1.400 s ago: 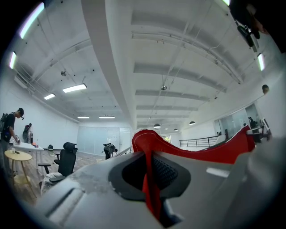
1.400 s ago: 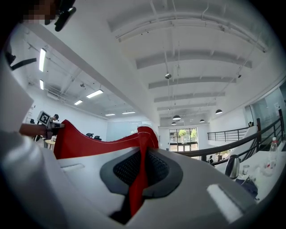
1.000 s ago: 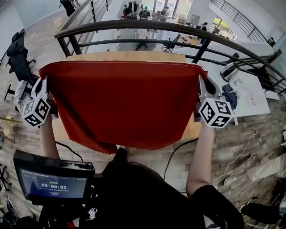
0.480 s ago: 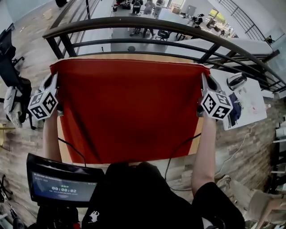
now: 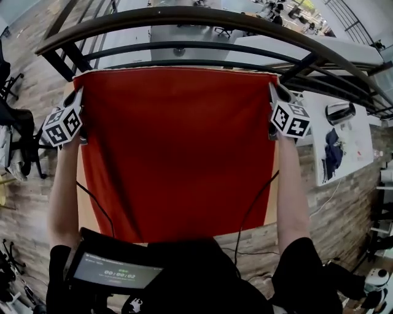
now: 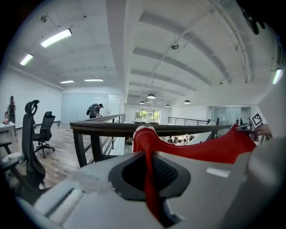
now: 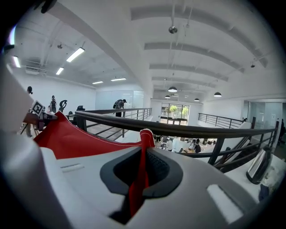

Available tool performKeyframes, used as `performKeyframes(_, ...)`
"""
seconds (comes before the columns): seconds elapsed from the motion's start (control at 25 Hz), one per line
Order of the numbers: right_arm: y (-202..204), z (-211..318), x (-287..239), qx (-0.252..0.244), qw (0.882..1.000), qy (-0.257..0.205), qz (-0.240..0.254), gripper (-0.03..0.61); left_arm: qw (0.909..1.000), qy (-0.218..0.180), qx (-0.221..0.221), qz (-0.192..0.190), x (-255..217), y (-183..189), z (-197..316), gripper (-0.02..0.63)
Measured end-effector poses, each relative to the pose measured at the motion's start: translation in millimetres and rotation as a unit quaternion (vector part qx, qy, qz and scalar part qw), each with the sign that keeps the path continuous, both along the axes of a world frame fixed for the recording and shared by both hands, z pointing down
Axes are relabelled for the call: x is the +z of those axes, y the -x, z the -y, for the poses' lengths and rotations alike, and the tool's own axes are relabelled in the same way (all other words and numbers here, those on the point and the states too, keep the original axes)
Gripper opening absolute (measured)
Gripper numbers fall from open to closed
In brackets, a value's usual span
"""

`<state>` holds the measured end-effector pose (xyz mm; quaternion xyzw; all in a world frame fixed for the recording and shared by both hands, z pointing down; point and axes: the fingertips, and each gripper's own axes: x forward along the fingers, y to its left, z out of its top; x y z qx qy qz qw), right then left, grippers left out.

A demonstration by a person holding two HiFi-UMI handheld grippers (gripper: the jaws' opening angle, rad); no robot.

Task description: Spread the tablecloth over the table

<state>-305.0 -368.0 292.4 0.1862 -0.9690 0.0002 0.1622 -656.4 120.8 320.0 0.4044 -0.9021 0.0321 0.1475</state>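
- My left claw [image 6: 148, 154] was pressed together on one far corner of the red tablecloth [image 5: 178, 147], with the white-stitched hem poking up between the jaws
- My right claw [image 7: 141, 156] was pinching the other far corner the same way, and in its own view the cloth ran off to the left
- Between the two claws the far edge was drawn straight and taut, just below the dark railing [image 5: 184, 18]
- From that edge the cloth stretched back toward my body, over nearly all of the wooden table [image 5: 78, 190]
- Only narrow strips of wood showed along its left and right sides
- I could not tell whether it lay flat on the wood
- Its near edge ended just ahead of the screen [image 5: 116, 273] at my chest
- A white desk [image 5: 347, 141] stood off to the right
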Motion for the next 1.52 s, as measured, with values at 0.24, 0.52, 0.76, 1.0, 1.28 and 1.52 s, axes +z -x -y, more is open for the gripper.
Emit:
performKeyframes(0.24, 83.4, 49.6, 73.4, -0.022, 0.998, 0.029, -0.045, 0.012, 0.9975, 0.070, 0.009, -0.005, 64.1, 71.4, 37.0, 0.009)
performKeyframes(0.52, 184.0, 93.3, 160.2, -0.056, 0.992, 0.025, -0.108, 0.014, 0.9909, 0.134, 0.005, -0.013, 148.0, 147.5, 75.4, 0.009)
performKeyframes(0.76, 218.9, 111.8, 201.5, -0.053, 0.991, 0.021, -0.119, 0.015, 0.9908, 0.133, -0.014, -0.018, 183.9, 181.8, 83.3, 0.009)
performKeyframes(1.0, 273.2, 143.8, 178.4, -0.037, 0.990, -0.060, -0.125, 0.015, 0.9846, 0.172, -0.013, 0.031, 162.8, 227.4, 125.3, 0.011)
performKeyframes(1.28, 288.9, 145.9, 190.6, -0.027, 0.991, -0.027, -0.125, 0.026, 0.9847, 0.174, -0.002, 0.008, 178.2, 231.9, 147.6, 0.180)
performKeyframes(1.52, 272.1, 120.0, 202.1, -0.064, 0.989, 0.009, -0.131, 0.313, 0.9813, 0.186, 0.050, -0.001, 186.3, 203.2, 162.4, 0.410)
